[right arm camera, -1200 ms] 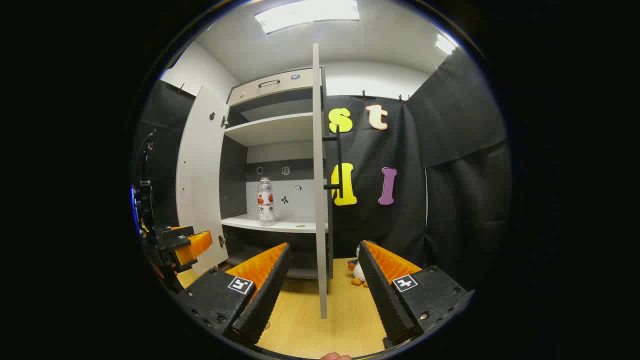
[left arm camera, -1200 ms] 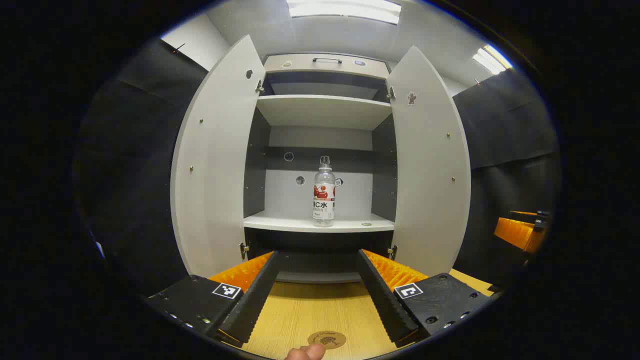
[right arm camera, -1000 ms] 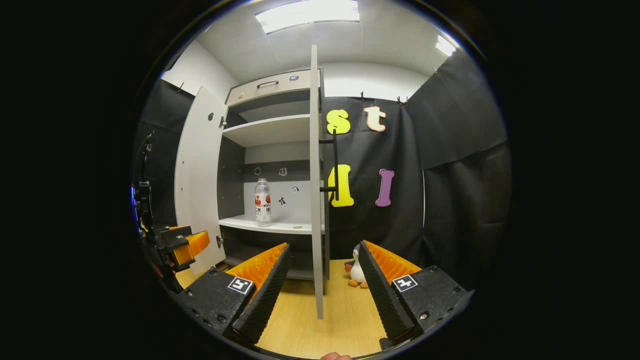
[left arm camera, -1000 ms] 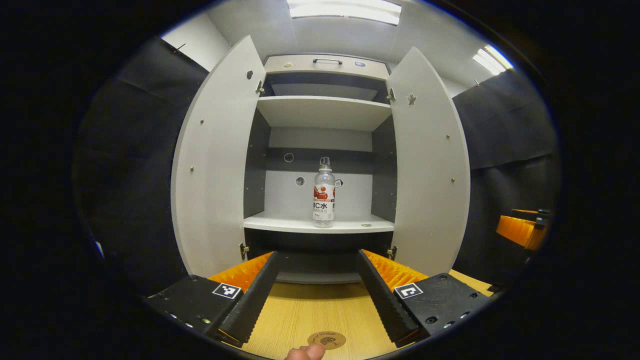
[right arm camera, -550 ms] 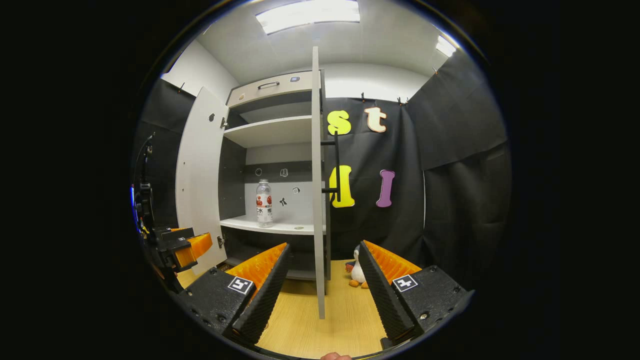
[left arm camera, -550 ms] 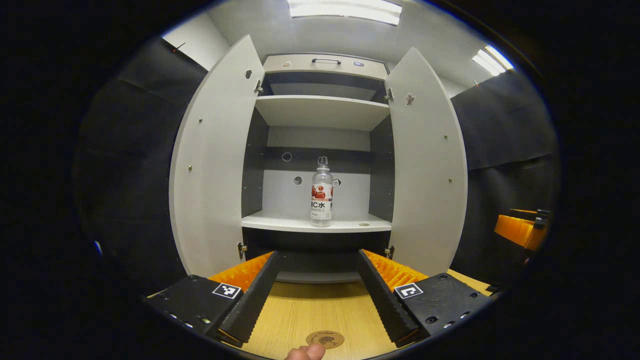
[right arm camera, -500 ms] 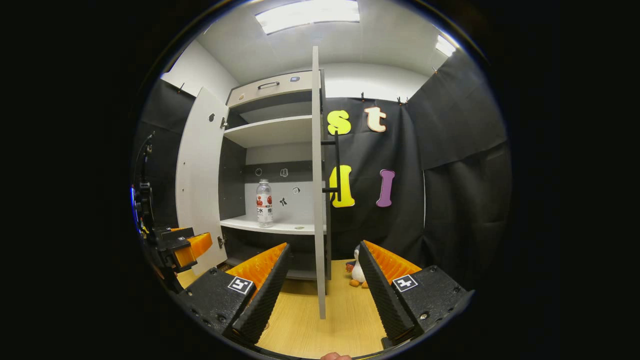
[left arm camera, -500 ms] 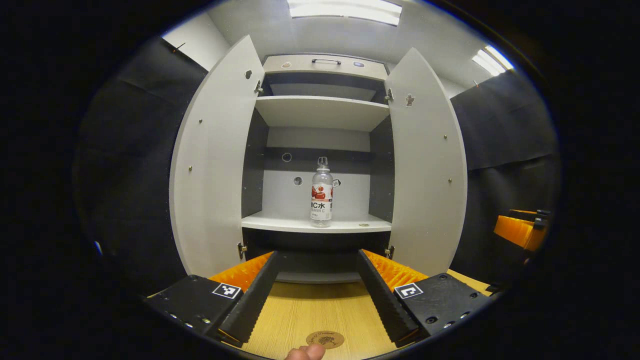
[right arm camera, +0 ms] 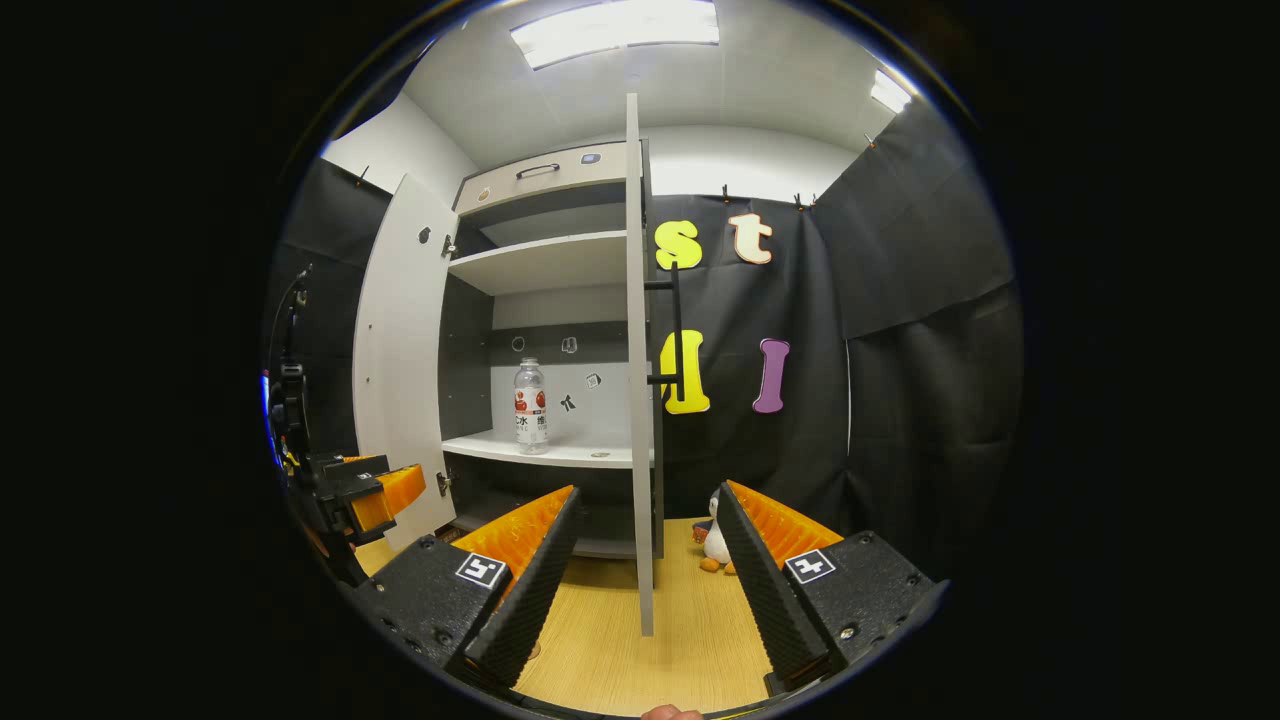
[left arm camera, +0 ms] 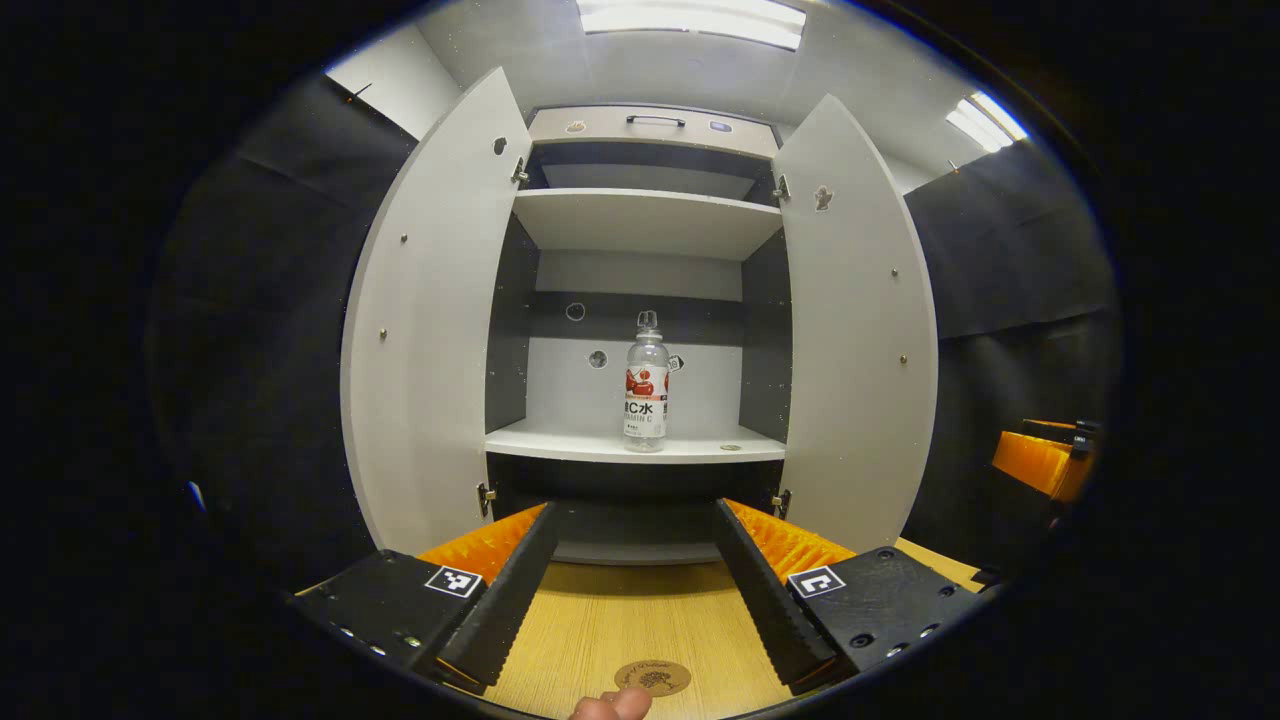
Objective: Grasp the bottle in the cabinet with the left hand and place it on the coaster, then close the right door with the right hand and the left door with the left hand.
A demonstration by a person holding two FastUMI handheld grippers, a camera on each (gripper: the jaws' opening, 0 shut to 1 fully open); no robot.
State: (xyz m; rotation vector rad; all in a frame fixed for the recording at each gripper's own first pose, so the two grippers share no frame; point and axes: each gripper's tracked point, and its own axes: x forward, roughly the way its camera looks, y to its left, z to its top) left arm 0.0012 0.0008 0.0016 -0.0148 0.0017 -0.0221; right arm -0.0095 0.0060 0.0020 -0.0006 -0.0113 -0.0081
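Both grippers [left arm camera: 632, 520] [right arm camera: 645, 505] spread wide, grasping nothing, near the open cabinet [left arm camera: 645, 222]; bottle [left arm camera: 646, 393] upright on far shelf [left arm camera: 560, 442]; coaster [left arm camera: 652, 677] near, on table [left arm camera: 600, 630].

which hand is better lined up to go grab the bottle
Left. The left tongs are open and face the bottle straight on between both open doors. From the right tongs, the right door's edge stands in front.

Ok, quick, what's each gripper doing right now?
Left gripper: open, holding nothing.
Right gripper: open, holding nothing.
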